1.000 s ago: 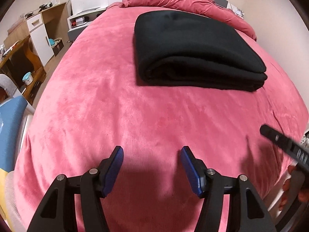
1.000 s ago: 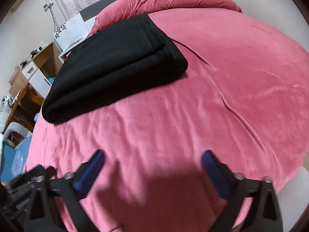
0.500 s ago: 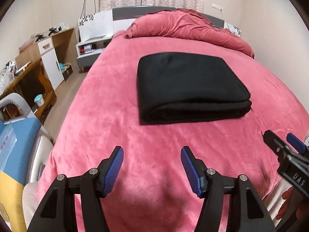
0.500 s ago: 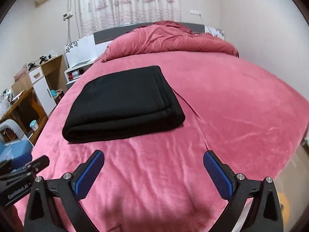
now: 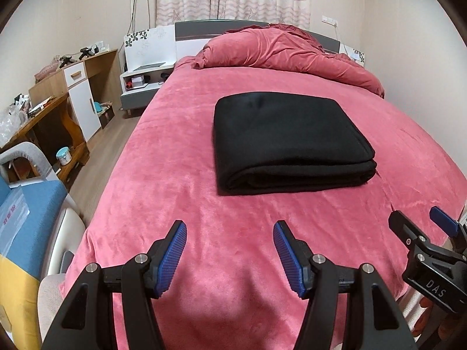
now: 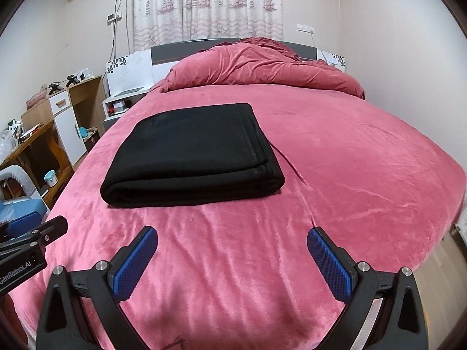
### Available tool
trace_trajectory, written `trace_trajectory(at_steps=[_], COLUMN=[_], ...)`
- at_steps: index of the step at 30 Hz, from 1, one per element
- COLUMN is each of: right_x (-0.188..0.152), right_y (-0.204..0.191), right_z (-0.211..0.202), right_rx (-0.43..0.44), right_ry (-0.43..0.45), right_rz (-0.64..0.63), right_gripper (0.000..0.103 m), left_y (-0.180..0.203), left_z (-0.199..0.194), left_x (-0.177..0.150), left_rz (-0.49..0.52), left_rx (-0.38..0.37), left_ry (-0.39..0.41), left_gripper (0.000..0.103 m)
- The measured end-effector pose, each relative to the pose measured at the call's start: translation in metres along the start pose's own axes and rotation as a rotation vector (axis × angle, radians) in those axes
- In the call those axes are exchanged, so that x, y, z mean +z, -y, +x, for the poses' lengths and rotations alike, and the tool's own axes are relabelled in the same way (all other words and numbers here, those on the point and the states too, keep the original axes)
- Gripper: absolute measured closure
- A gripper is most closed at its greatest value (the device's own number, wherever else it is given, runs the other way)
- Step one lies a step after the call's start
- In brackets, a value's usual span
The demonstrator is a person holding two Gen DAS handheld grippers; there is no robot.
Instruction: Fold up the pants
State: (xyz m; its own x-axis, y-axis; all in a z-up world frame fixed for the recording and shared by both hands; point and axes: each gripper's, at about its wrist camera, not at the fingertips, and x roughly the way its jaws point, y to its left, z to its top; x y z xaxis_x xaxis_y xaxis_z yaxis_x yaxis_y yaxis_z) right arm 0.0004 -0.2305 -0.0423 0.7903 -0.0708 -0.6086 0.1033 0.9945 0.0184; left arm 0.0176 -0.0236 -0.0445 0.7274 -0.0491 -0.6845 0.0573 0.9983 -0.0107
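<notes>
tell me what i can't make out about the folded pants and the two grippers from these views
- Pants: both views show only a black folded stack on the bed; waistband, legs and underside are hidden inside the folds.
- Right gripper: in the left wrist view the frame's right edge cuts it off.
- Left gripper: in the right wrist view only a tip shows at the left edge.

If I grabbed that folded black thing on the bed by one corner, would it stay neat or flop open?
Probably flop open: the folded black fleece pants are soft stacked layers with nothing holding them shut. The rounded, puffy fold suggests they are thick but light. On the plush pink bedcover they would likely drag, not slide.
</notes>
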Motion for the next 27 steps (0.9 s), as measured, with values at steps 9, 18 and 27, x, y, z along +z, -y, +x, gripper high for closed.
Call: trace_trajectory(at_steps=[9,18,27], right_x=[0.0,-0.002,-0.003], right_y=[-0.002,-0.004,-0.005], right_z=[-0.001,0.0,0.001], right_rx=[0.003,0.004,0.009], right_ry=[-0.005,-0.014,-0.023], right_rz=[-0.003,-0.001,-0.002], right_gripper=[0.0,0.0,0.0], left_y=[0.008,0.011,0.011], left_z=[-0.002,-0.001,0.002], left_x=[0.0,0.0,0.001], left_rz=[0.022,0.022,0.017], left_rx=[-0.017,-0.021,-0.016], left_ry=[0.021,0.021,0.014], left_gripper=[0.04,0.04,0.04])
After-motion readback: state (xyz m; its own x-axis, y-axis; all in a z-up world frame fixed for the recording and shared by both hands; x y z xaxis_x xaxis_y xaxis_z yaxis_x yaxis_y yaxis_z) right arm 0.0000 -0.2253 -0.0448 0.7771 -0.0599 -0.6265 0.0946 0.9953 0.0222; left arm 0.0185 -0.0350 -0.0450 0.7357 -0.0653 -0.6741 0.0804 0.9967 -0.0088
